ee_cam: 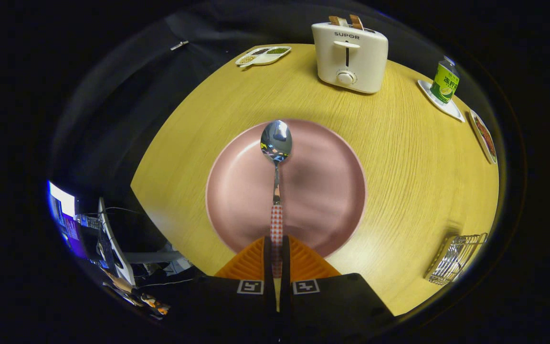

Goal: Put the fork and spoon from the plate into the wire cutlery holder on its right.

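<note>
Spoon is clamped by its handle in the closed gripper, pointing straight ahead over the plate; wire cutlery holder is set to the plate's right.

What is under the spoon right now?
The spoon, its handle clamped in the gripper, hangs above the bare pink plate. The handle's end is hidden between the fingers.

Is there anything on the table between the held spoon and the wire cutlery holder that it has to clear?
Nothing visible. The gripper is shut on the spoon, held above the pink plate. Between there and the wire cutlery holder, off to the right, lies only bare wooden table.
</note>
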`<state>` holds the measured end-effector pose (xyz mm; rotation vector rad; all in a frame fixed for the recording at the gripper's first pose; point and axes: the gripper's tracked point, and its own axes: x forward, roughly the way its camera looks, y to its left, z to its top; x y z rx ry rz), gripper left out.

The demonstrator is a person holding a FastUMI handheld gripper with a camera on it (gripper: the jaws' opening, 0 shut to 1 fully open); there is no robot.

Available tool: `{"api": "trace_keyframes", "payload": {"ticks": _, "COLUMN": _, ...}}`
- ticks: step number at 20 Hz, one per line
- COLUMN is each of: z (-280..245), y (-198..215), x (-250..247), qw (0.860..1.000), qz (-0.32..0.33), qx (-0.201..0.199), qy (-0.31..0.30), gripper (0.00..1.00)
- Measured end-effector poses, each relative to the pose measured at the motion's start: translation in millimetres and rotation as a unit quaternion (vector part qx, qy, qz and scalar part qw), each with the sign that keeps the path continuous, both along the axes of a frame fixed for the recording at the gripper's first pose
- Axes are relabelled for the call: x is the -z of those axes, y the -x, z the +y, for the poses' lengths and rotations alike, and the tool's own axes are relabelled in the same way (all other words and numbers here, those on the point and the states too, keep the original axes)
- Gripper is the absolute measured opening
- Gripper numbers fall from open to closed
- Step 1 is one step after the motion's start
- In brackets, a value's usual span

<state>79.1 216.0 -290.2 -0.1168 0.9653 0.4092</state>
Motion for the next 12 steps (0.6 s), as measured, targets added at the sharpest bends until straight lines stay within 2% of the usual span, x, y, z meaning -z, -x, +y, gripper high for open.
{"api": "trace_keyframes", "payload": {"ticks": 8, "z": -54, "y": 45, "x": -51, "qw": 1.0, "qz": -0.008, "qx": -0.018, "qy": -0.019, "gripper": 0.07}}
{"api": "trace_keyframes", "payload": {"ticks": 12, "z": -93, "y": 57, "x": -78, "qw": 0.999, "qz": -0.012, "qx": -0.008, "qy": -0.033, "gripper": 0.07}}
